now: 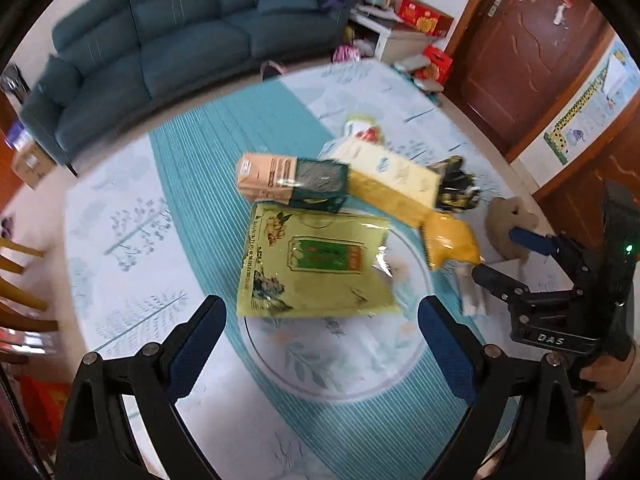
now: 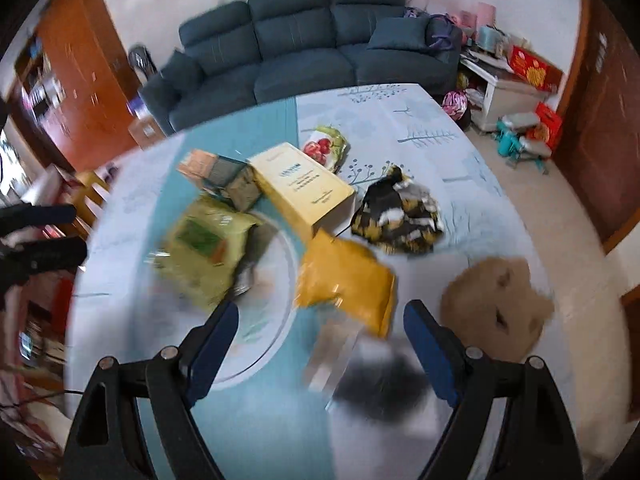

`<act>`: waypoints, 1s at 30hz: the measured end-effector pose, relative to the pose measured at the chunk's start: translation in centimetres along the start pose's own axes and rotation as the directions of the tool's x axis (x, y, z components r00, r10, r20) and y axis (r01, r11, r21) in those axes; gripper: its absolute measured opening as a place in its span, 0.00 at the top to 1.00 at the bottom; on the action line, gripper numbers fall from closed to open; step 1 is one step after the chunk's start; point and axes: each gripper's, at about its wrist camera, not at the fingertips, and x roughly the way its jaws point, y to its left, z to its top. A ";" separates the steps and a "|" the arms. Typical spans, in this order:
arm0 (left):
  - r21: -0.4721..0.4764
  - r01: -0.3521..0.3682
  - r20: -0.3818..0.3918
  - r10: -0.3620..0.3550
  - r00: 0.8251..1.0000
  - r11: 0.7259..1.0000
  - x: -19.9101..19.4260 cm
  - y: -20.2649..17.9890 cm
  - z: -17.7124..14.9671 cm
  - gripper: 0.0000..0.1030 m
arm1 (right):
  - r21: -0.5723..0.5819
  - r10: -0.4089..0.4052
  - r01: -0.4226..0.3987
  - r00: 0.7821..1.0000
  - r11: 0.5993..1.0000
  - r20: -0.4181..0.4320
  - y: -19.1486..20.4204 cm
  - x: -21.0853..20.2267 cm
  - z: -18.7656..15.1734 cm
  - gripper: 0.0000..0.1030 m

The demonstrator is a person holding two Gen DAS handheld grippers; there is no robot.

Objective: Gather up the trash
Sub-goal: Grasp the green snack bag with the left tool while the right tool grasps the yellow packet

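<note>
A teal sofa stands beside a brown door.

Dark smear near right tongs, perhaps packaging.

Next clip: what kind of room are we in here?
Most likely a home living room. A dark teal sofa stands along the far wall, a wooden door is at the right, and the trash lies on a table covered with a patterned cloth.

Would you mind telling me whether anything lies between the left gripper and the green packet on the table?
Nothing visible does. The left gripper is open, with the green packet straight ahead and only bare tablecloth between.
</note>
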 end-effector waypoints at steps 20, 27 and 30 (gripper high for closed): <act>0.518 -0.046 0.009 0.048 0.999 0.854 4.0 -4.7 -2.0 0.08 | -0.160 -0.042 0.023 0.992 0.987 -0.117 1.1 5.9 0.7 0.82; 0.652 -0.181 0.108 0.146 0.983 0.736 6.3 -8.1 -3.5 0.12 | 0.007 0.063 -0.063 0.998 0.998 0.003 0.8 1.9 0.7 0.85; 0.706 -0.259 0.154 0.215 0.964 0.659 7.9 -9.3 -4.0 0.22 | 0.113 0.113 -0.119 0.992 0.986 0.058 0.2 0.0 0.1 0.85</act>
